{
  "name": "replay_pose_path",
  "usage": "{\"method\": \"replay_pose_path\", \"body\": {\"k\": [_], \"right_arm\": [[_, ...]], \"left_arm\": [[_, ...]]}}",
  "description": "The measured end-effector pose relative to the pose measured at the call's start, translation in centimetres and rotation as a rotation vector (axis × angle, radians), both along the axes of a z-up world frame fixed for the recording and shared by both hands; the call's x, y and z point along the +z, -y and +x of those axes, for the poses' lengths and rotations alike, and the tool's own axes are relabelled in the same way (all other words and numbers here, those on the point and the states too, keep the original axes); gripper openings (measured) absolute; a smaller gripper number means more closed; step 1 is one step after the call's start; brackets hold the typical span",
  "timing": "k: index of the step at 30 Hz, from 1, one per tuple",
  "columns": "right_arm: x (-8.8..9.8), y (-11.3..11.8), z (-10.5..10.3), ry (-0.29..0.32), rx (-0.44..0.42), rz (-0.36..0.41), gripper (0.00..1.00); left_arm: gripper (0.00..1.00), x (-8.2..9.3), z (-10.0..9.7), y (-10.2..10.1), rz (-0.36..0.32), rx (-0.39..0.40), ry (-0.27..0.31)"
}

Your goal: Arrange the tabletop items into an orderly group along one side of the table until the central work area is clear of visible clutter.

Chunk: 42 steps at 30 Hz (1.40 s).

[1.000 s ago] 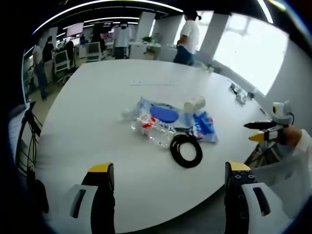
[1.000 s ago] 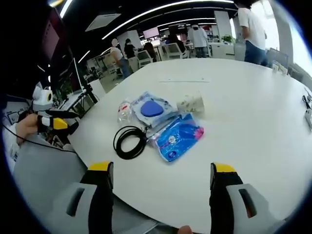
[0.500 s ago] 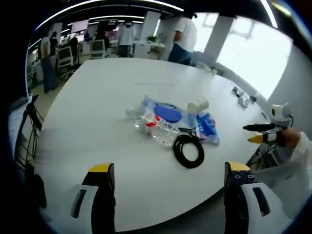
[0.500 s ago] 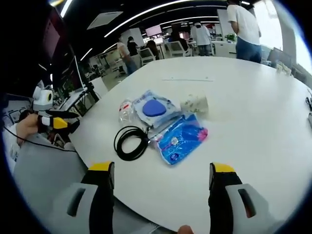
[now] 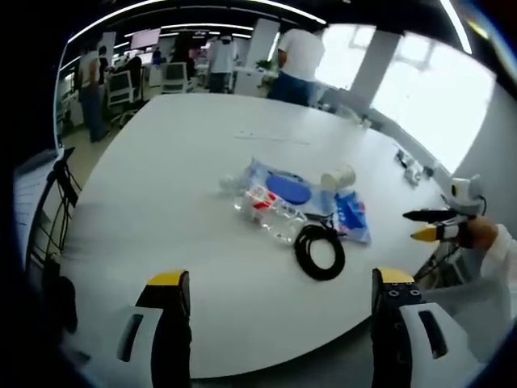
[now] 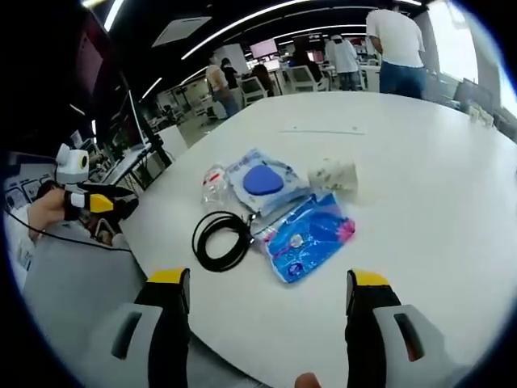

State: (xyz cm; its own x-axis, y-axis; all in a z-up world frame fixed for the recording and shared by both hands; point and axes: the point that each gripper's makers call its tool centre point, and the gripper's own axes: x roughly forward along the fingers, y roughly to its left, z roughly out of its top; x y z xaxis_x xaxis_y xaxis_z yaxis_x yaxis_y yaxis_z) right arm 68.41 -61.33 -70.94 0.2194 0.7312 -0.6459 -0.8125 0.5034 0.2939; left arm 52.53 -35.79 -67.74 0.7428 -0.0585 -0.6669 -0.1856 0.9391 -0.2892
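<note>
The left gripper [image 5: 275,323] is hanging open over the near edge of the white counter [image 5: 161,178], holding nothing. The right gripper [image 6: 271,323] is open too, with nothing between its jaws, and it is also waiting at the edge of the counter.

All the things are sitting in one little pile near the middle of the counter. The black cable [image 6: 220,240] is the landmark. It is lying in a loose ring at the near end of the pile. Just beside the cable, the blue packet [image 6: 309,236] is lying flat. Behind the cable is a clear bag with a blue disc [image 6: 263,179] inside, and a small clear bottle [image 6: 214,184] is lying next to that bag. Past the blue packet, a small white roll [image 6: 334,174] is resting on its side.

The cable is probably light and floppy, so pinching one side of the ring should work. The packet and bag look thin and slippery; grabbing an edge seems best. The roll may roll away.
</note>
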Motion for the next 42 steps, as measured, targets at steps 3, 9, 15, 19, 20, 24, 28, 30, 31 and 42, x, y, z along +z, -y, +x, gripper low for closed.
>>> {"method": "replay_pose_path", "body": {"k": [3, 9, 15, 19, 20, 24, 28, 30, 31, 42], "right_arm": [[-0.3, 0.0, 0.2, -0.003, 0.014, -0.003, 0.77], [-0.4, 0.0, 0.5, -0.014, 0.041, 0.003, 0.77], [-0.5, 0.3, 0.6, -0.011, 0.067, 0.004, 0.77], [-0.7, 0.5, 0.6, -0.011, 0.078, -0.005, 0.76], [-0.7, 0.5, 0.7, -0.011, 0.076, -0.005, 0.76], [-0.7, 0.6, 0.8, -0.010, 0.060, -0.006, 0.76], [-0.7, 0.2, 0.6, -0.013, 0.055, -0.007, 0.76], [-0.7, 0.0, 0.6, -0.010, 0.055, -0.011, 0.76], [-0.8, 0.0, 0.6, -0.010, 0.053, -0.012, 0.76], [-0.9, -0.7, 0.4, -0.011, 0.041, -0.026, 0.76]], "left_arm": [[0.90, 0.1, 0.2, 0.1, -0.001, 0.008, -0.003], [0.89, 0.3, 0.7, 0.2, 0.007, 0.033, 0.002], [0.89, 0.5, 1.1, 1.1, 0.000, 0.062, 0.018], [0.89, 0.3, 1.2, 1.4, -0.005, 0.062, 0.015], [0.89, 0.3, 1.2, 1.5, -0.007, 0.061, 0.015], [0.89, 0.2, 1.6, 1.8, -0.014, 0.041, 0.010], [0.89, 0.6, 2.2, 0.7, -0.013, 0.025, 0.020], [0.89, 0.7, 2.4, 0.5, -0.012, 0.019, 0.018], [0.89, 0.7, 2.5, 0.4, -0.011, 0.017, 0.019], [0.89, 0.0, 3.1, -0.2, -0.028, -0.015, 0.009]]}}
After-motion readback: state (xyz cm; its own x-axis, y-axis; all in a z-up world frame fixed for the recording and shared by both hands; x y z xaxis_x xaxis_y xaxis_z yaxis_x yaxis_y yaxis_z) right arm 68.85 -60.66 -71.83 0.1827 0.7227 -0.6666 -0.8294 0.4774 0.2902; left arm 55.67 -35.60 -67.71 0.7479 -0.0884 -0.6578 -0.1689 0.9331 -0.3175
